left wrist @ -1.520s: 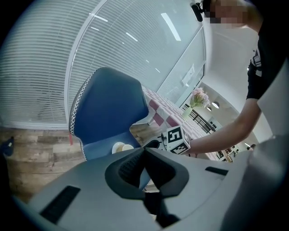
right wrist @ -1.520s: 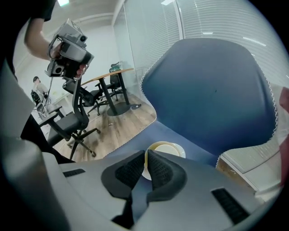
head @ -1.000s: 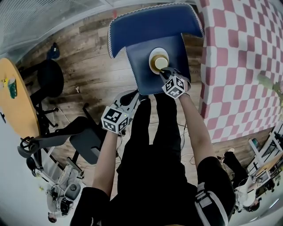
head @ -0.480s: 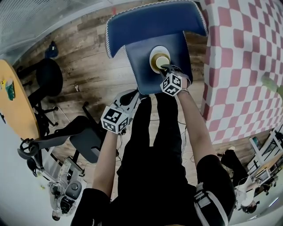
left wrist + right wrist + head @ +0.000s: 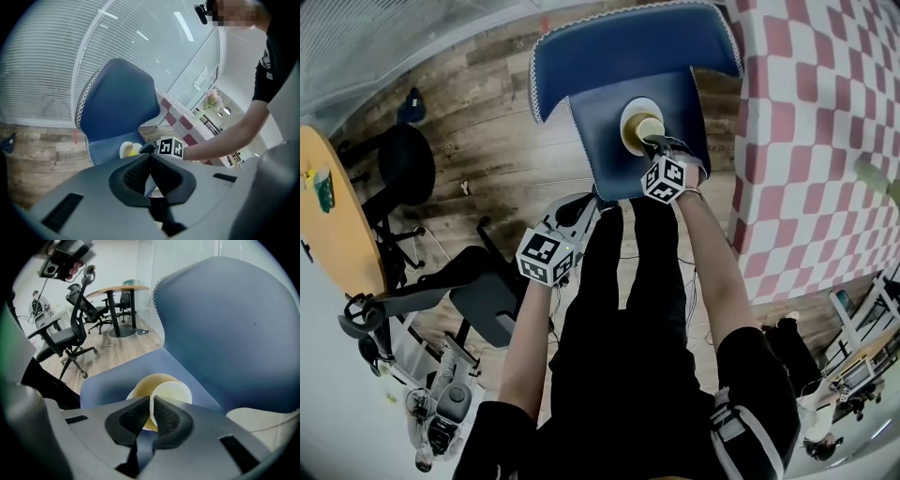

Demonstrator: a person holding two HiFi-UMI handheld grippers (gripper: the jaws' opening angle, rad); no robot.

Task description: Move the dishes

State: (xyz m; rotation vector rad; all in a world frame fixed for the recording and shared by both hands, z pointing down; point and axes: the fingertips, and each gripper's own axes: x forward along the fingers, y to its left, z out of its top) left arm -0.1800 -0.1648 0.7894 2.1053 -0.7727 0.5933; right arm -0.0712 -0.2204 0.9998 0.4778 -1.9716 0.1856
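Blue chair (image 5: 628, 56) over wood floor (image 5: 487, 122). Right gripper (image 5: 151, 404), jaws just closing, pinches the rim of the cup (image 5: 171, 392), which sits on a plate (image 5: 143, 384) on the seat. Left gripper (image 5: 150, 157) hangs closed, empty. Thin rim grip may slip, tipping the cup.

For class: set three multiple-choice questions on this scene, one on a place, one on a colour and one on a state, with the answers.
1. Where is the plate?
A. in a sink
B. on the chair seat
C. on a shelf

2. What colour is the chair?
A. red
B. green
C. blue

3. What is the right gripper doing?
A. gripping the cup by its rim
B. gripping a spoon
C. hanging wide open, far from the cup

Answers:
1. B: the plate lies flat on the seat, with the cup on it.
2. C: both the seat and the back are blue.
3. A: its jaws have just been closing, and the cup's rim is between them.
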